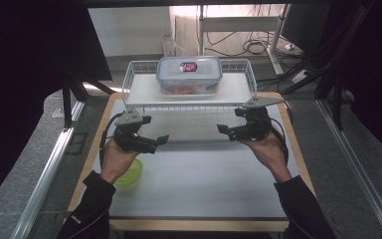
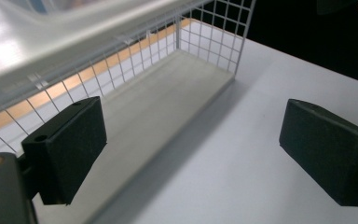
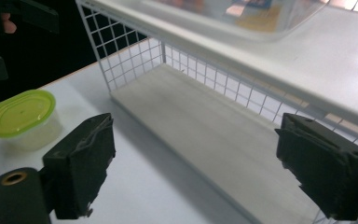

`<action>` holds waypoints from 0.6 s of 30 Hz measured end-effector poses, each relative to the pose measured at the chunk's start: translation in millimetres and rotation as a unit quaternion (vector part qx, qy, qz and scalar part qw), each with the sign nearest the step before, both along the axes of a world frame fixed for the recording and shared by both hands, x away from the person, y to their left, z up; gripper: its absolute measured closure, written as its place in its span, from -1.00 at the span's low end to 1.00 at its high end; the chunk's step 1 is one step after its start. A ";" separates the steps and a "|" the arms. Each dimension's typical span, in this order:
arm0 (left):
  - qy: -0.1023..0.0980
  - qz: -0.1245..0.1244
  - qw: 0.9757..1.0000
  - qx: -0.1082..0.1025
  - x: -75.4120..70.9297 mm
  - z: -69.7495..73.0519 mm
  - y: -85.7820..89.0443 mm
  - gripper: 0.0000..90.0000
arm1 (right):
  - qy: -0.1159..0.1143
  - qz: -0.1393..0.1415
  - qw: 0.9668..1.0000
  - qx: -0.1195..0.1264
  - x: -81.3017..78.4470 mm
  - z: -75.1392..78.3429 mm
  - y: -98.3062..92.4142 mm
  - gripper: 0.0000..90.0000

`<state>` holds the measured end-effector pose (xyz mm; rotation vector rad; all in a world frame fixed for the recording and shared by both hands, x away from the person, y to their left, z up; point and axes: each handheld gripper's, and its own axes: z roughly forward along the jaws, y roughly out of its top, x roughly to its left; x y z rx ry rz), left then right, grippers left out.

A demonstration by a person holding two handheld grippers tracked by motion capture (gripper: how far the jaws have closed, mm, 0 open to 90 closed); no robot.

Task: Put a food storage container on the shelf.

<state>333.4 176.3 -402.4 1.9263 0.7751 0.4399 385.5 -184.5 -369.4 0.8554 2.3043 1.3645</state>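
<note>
We are holding both tools released and empty in front of the white wire-mesh shelf rack (image 1: 189, 89), left tool (image 1: 160, 141) at eight o'clock, right tool (image 1: 223, 130) at four; the clear lidded plastic food box (image 1: 189, 74) is sitting on its top shelf. We judge a two-sided reach up is coming next. The right gripper view is revealing the lime-lidded round tub (image 3: 21, 116) that our left hand (image 1: 117, 159) is half covering from above.

Tabletop (image 1: 204, 179) is carrying: one wire shelf rack (image 1: 189, 89), one clear lidded box (image 1: 189, 74), one green-lidded tub (image 1: 129, 174), two hand-held grippers: left (image 1: 158, 142), right (image 1: 225, 130).
</note>
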 end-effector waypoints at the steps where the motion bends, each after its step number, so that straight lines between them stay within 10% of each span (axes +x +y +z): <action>1: -0.001 0.000 1.000 0.003 -3.0 -2.8 -0.5 -0.87 | 0.002 0.001 1.000 0.001 -3.7 -2.7 0.1 -0.80; 18: -0.014 0.016 1.000 0.017 -54.5 -42.0 1.9 -0.98 | -0.006 0.010 1.000 -0.004 -47.5 -33.6 -7.5 -0.99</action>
